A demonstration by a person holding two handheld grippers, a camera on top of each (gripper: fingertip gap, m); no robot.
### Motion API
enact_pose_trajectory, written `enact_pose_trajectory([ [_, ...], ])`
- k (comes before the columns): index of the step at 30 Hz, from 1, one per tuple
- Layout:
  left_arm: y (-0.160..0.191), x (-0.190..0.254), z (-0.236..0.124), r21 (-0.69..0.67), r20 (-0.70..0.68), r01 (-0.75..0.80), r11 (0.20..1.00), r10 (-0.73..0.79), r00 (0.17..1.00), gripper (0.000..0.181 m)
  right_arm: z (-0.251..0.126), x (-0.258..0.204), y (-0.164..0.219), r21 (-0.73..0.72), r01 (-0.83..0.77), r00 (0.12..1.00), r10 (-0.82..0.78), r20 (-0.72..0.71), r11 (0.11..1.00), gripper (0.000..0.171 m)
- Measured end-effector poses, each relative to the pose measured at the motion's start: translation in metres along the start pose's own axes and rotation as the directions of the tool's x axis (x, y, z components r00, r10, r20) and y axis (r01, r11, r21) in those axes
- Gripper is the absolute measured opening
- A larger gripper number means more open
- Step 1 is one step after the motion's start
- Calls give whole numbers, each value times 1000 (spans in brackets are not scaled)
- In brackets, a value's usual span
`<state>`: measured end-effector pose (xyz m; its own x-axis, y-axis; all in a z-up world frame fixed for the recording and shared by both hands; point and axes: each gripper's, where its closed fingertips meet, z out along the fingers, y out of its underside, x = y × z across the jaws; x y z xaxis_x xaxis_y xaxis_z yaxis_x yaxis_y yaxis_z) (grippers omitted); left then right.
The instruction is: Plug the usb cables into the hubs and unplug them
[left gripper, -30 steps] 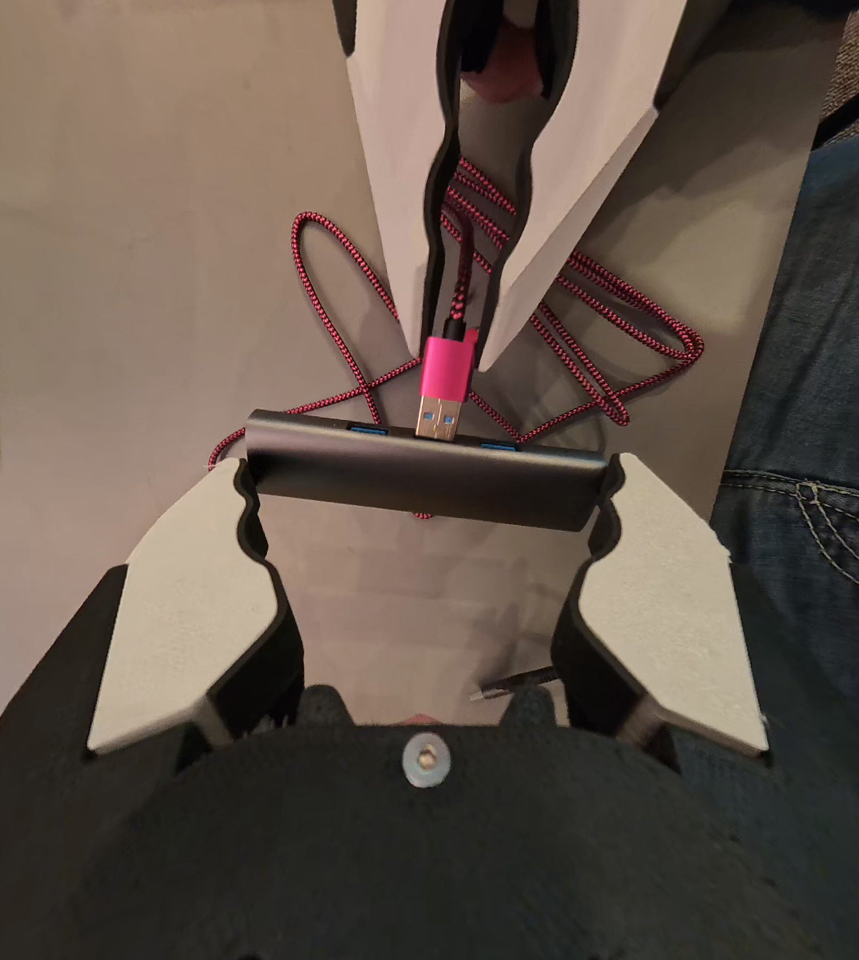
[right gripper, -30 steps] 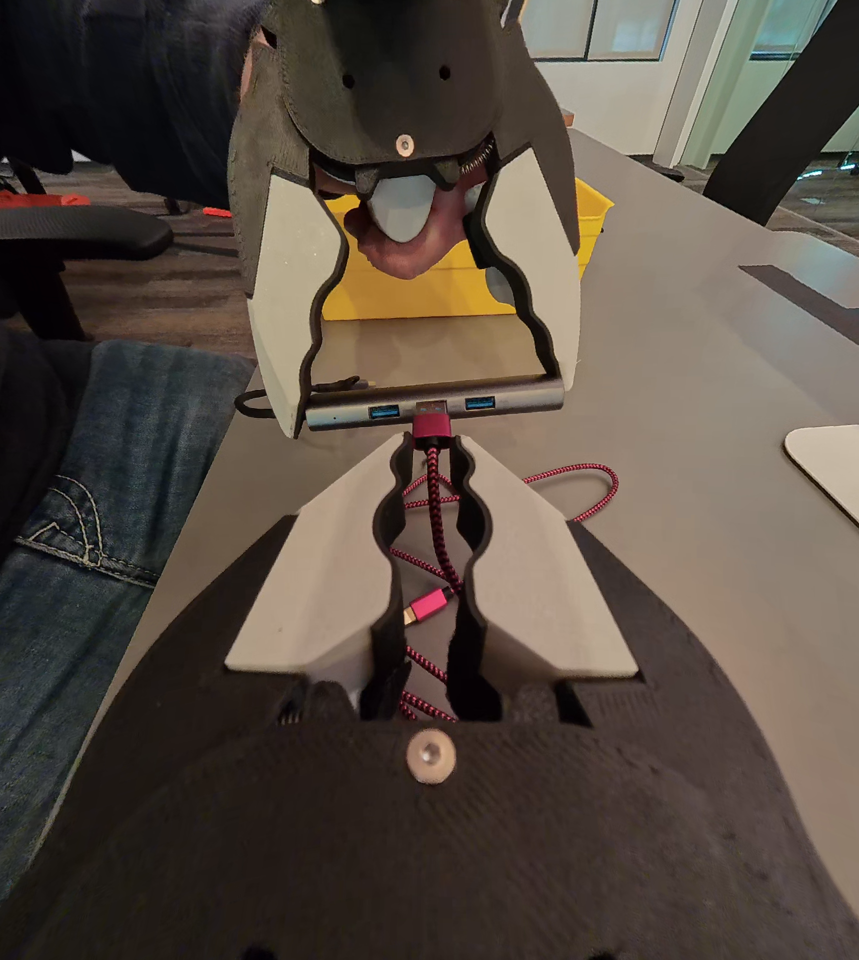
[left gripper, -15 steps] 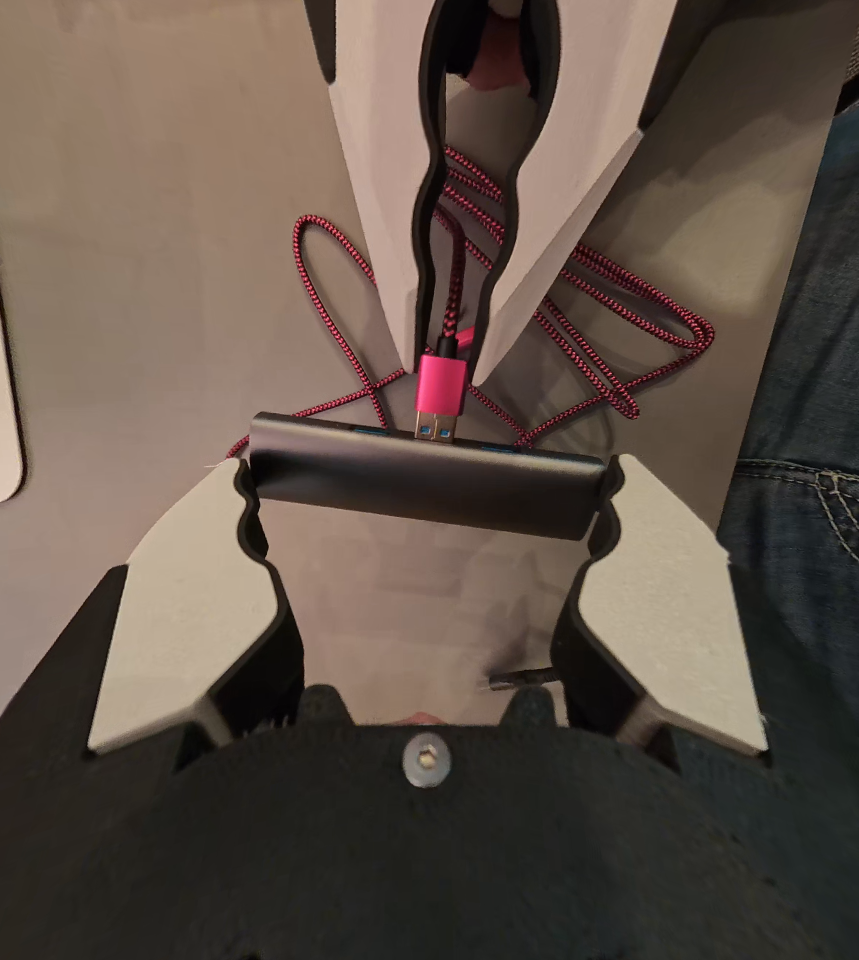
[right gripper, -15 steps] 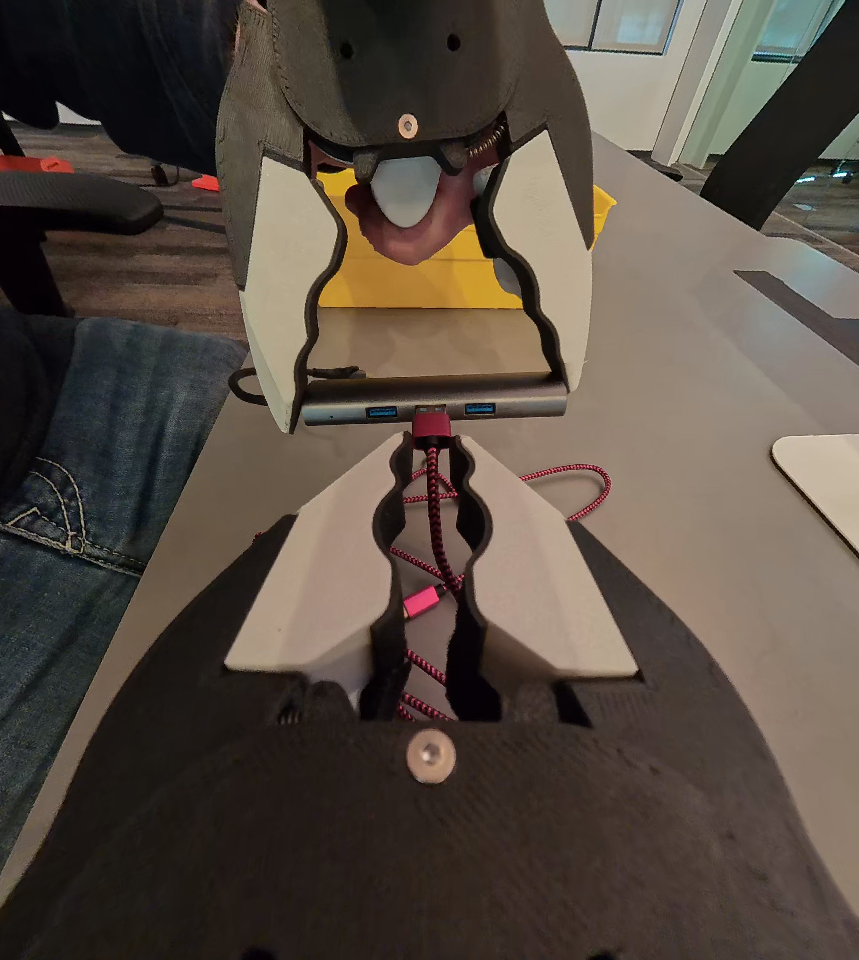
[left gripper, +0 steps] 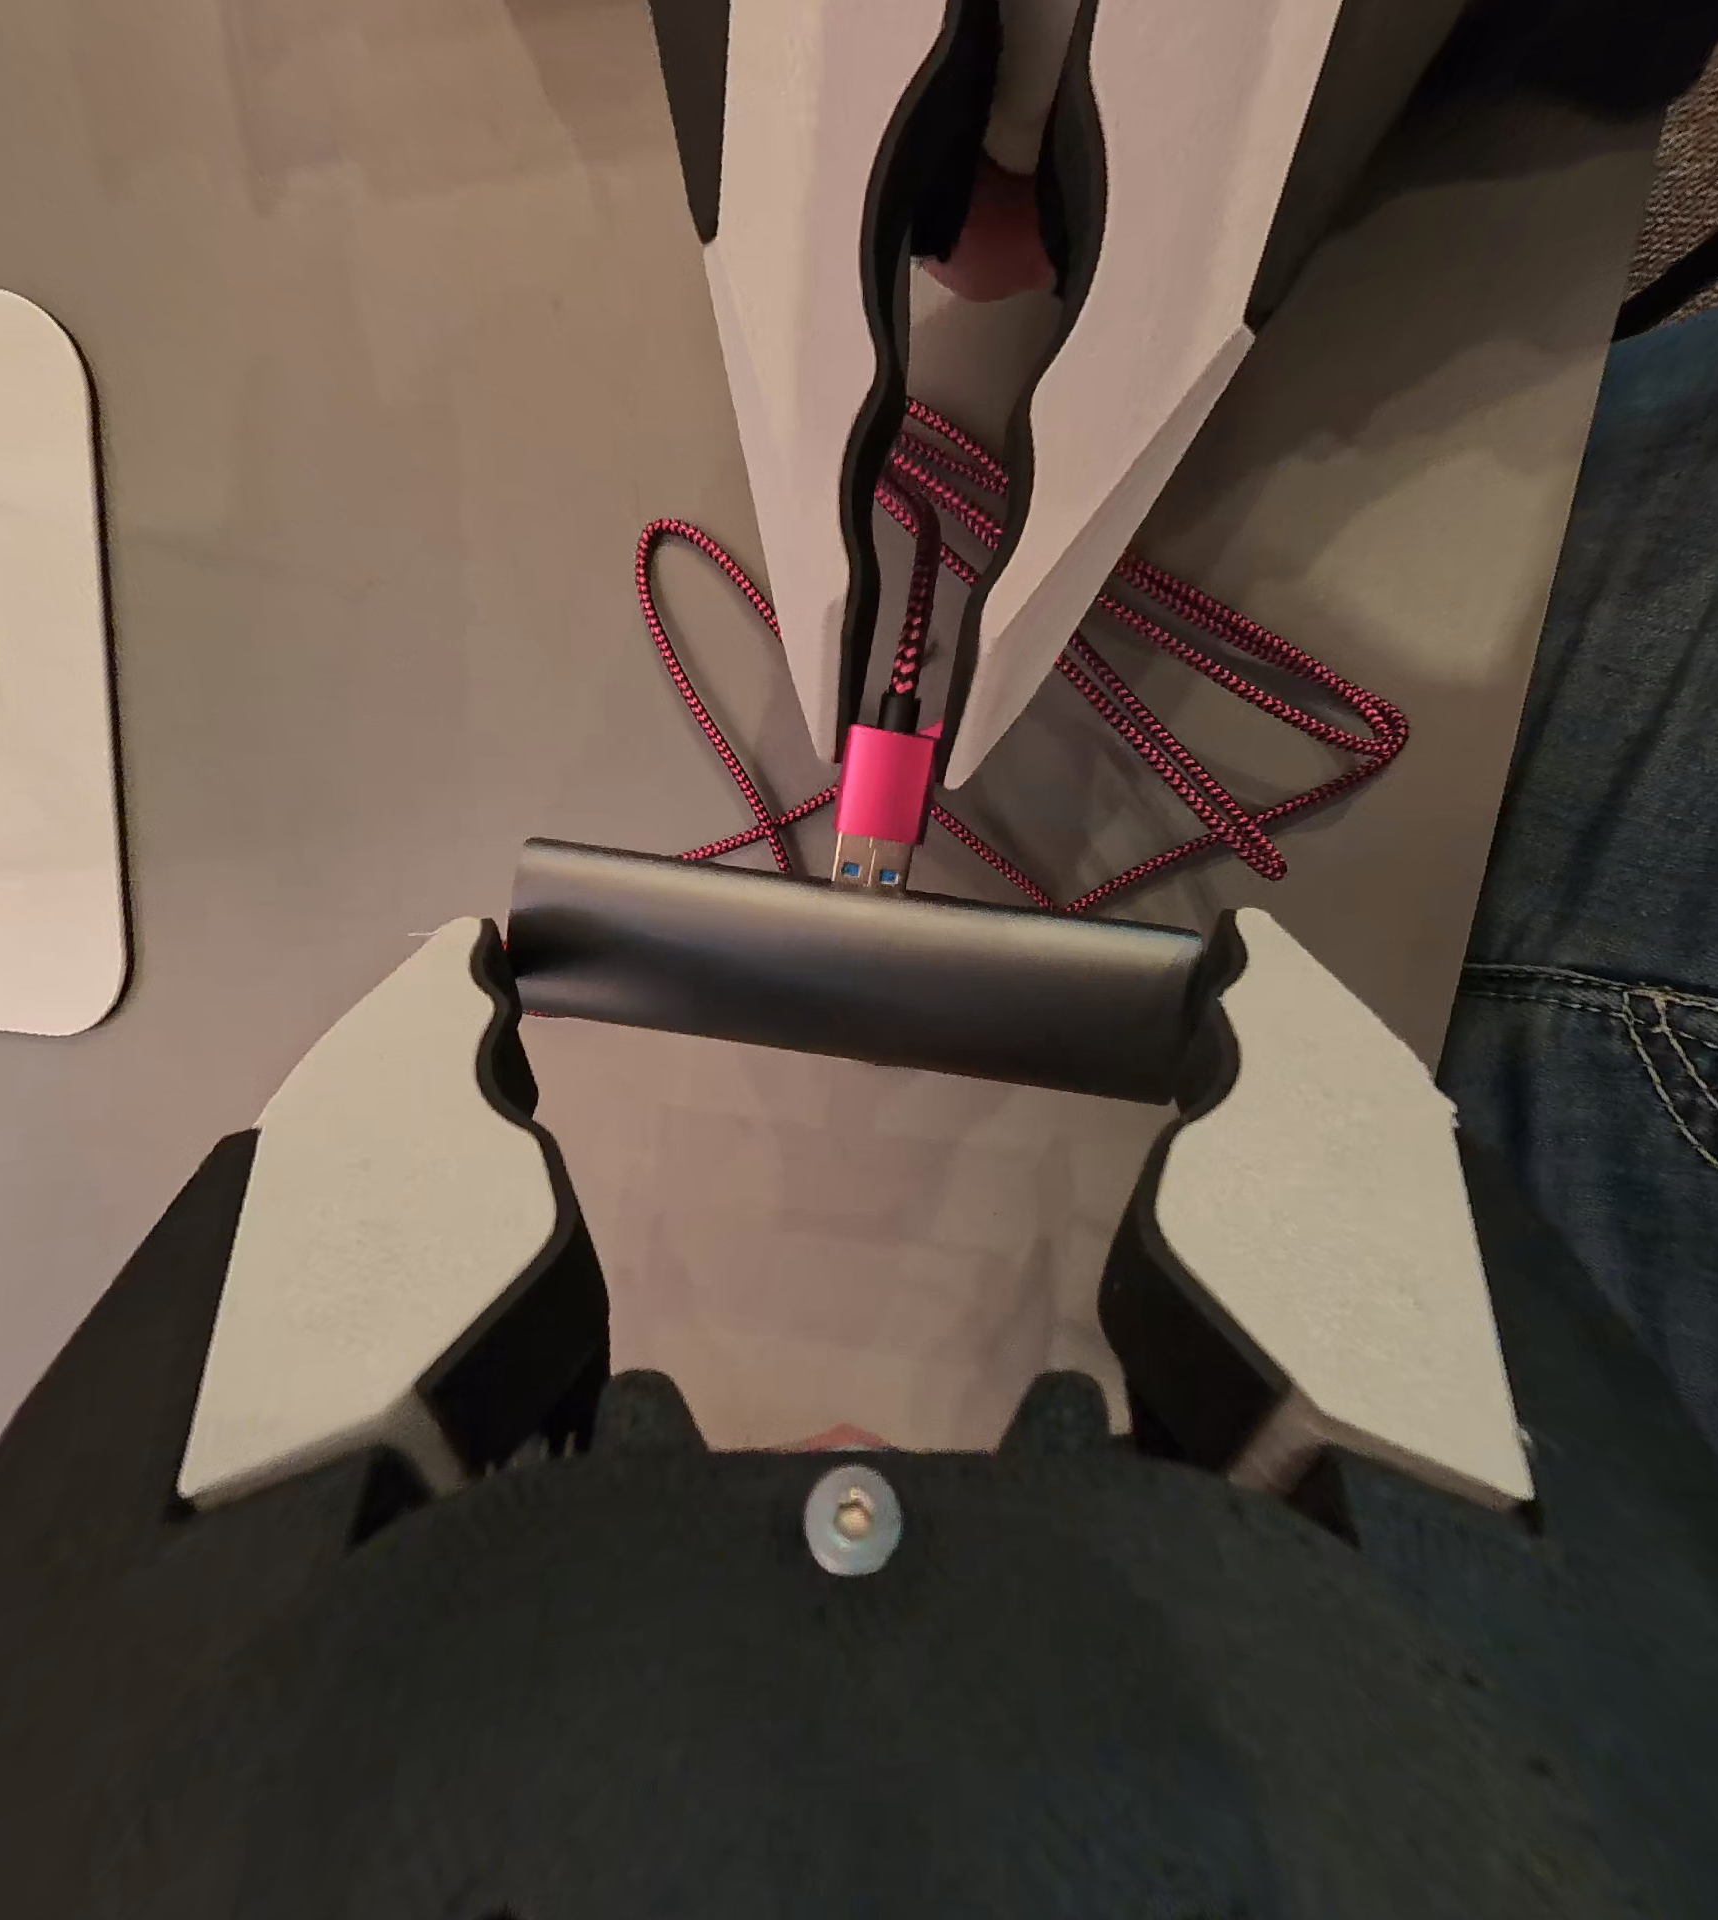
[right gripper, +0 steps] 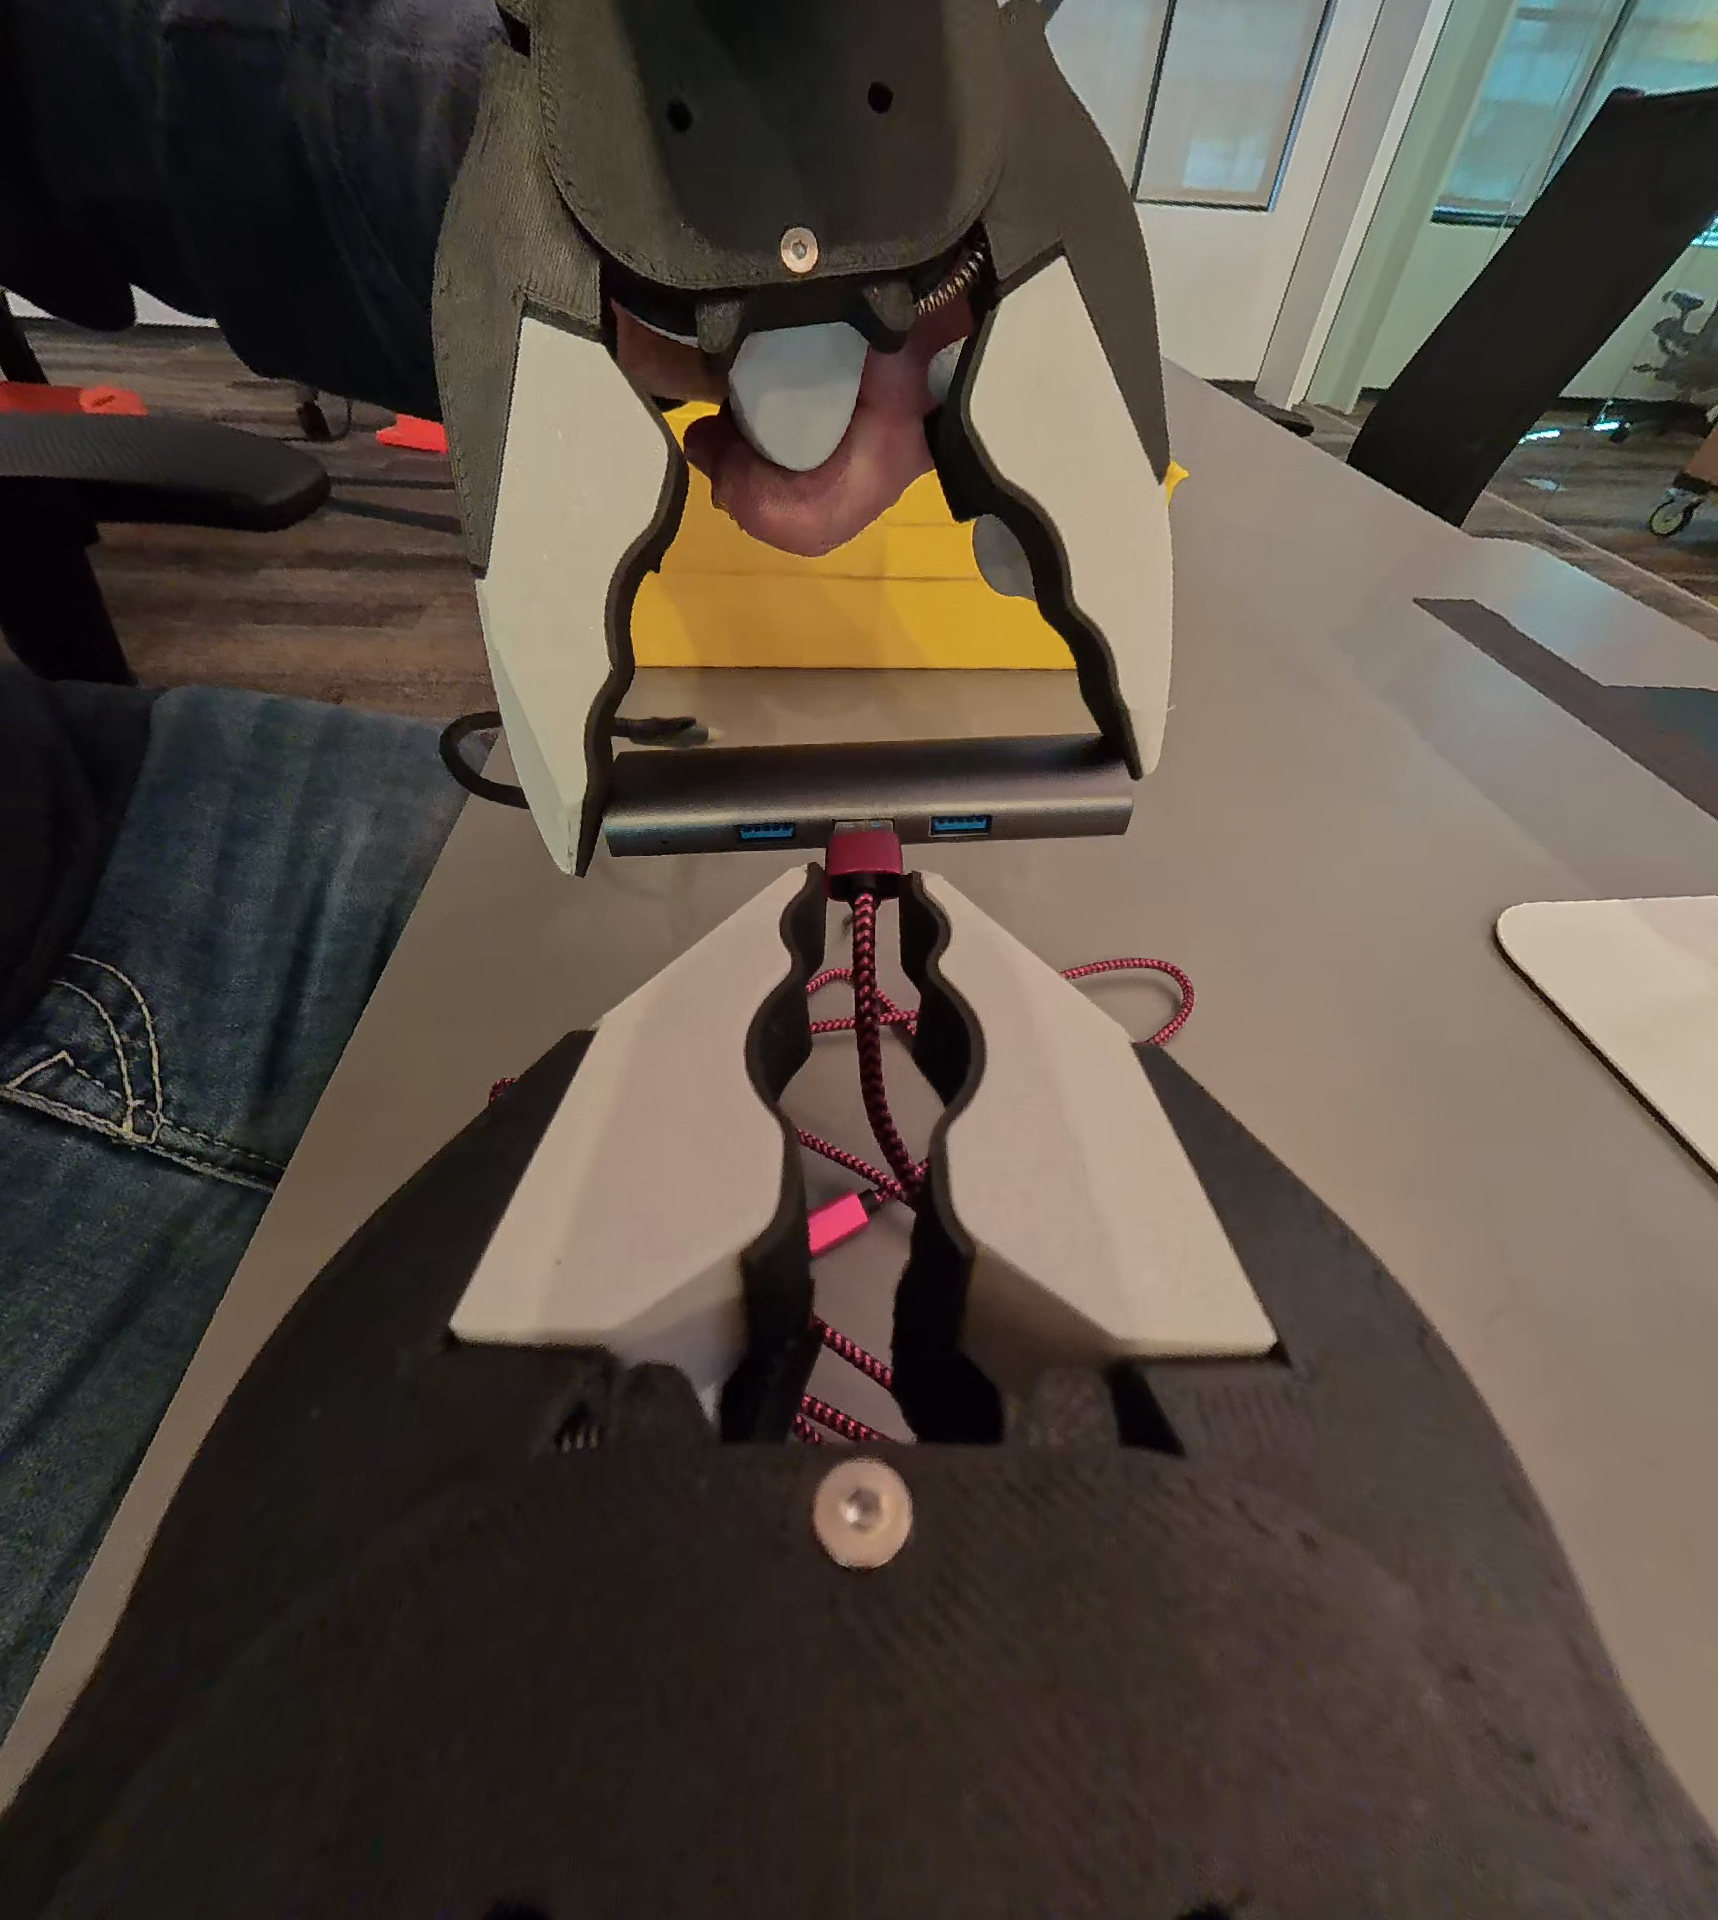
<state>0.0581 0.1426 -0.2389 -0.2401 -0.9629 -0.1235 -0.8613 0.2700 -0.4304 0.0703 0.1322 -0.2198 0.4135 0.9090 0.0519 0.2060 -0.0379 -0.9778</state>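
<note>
Your left claw [left gripper: 855, 966] clamps the dark hub [left gripper: 850, 971] by its ends above the desk [left gripper: 367, 520] near its edge. Beyond it, your right claw [left gripper: 891, 764] pinches the pink plug [left gripper: 884, 784], partly seated in the hub's middle port.

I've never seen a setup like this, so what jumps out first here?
The bright pink metal USB plug stands out, pinched in the right gripper and partly pushed into the slim dark grey hub. The left gripper clamps that hub by its ends. Behind, the pink-and-black braided cable loops over the grey table.
</note>
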Motion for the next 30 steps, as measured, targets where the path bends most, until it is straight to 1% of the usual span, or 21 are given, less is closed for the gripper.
enact_pose_trajectory([
  [6,2,0,0,-7,15,-24,1000,24,1000,121,1,-1,-1,-1,22,1000,-22,-9,1000,12],
  [11,-2,-1,-2,31,24,-18,999,17,1000,121,-1,0,-4,9,45,999,-45,-22,999,12],
  [19,-2,-1,-4,41,30,-17,999,16,999,120,0,0,-5,9,66,997,-65,-33,998,12],
  [25,-9,-2,-13,85,43,-20,996,16,999,120,0,1,-6,35,37,999,-36,-15,999,12],
  [28,-19,-2,-22,144,39,-9,990,4,999,120,-2,1,-10,75,3,1000,-3,-1,997,12],
  [30,-24,0,-25,164,31,-17,986,12,999,119,-2,1,-10,70,12,1000,-11,-3,997,12],
])
